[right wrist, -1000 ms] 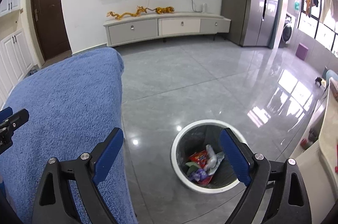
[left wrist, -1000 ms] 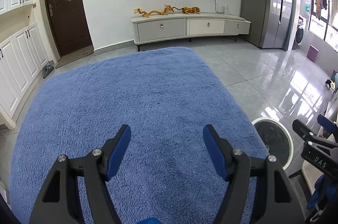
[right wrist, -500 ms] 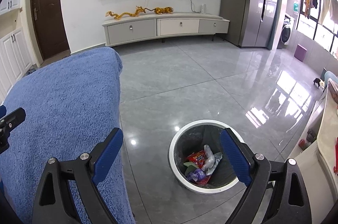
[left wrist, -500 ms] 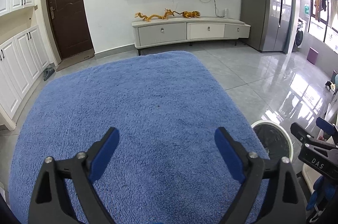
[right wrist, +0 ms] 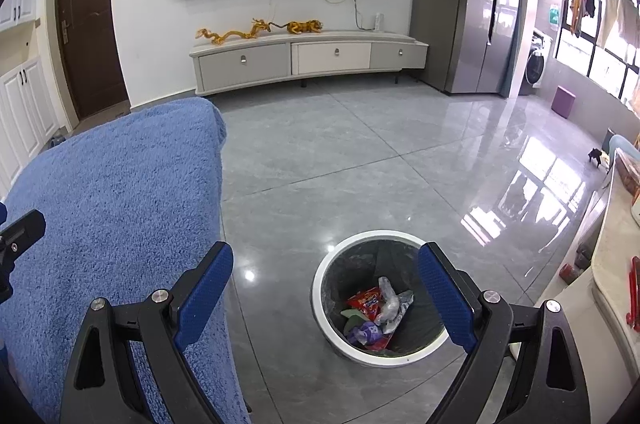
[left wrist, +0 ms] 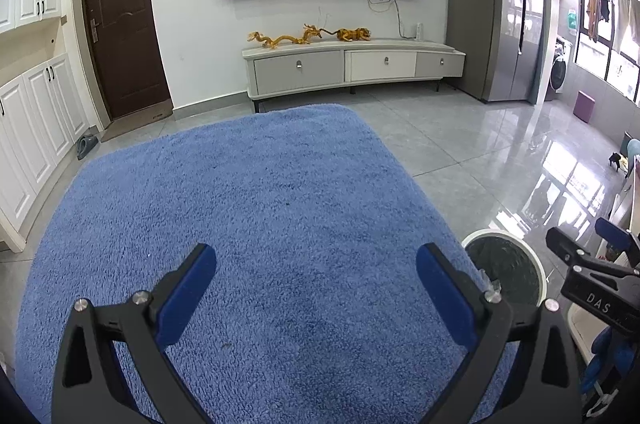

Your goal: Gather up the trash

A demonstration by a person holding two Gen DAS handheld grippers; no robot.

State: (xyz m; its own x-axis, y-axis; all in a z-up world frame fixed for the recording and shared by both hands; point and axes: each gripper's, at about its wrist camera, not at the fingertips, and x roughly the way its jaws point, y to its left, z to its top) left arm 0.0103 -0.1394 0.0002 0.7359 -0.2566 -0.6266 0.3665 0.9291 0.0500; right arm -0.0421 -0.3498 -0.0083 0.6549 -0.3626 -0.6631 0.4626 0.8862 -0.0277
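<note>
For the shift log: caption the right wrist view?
Open right tongs above white-rimmed bin holding wrappers, blue cloth alongside.

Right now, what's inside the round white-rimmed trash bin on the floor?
The white-rimmed bin holds a red snack wrapper, crumpled clear plastic and a purple wrapper. The right finger hides its right side.

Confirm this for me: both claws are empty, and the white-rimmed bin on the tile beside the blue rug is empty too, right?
Not quite. The bin is not empty: the right wrist view shows wrappers lying in its bottom. The rest holds: the left claw, its jaws opening, and the right claw have nothing between them, and the bin stands on the tile beside the blue rug.
</note>
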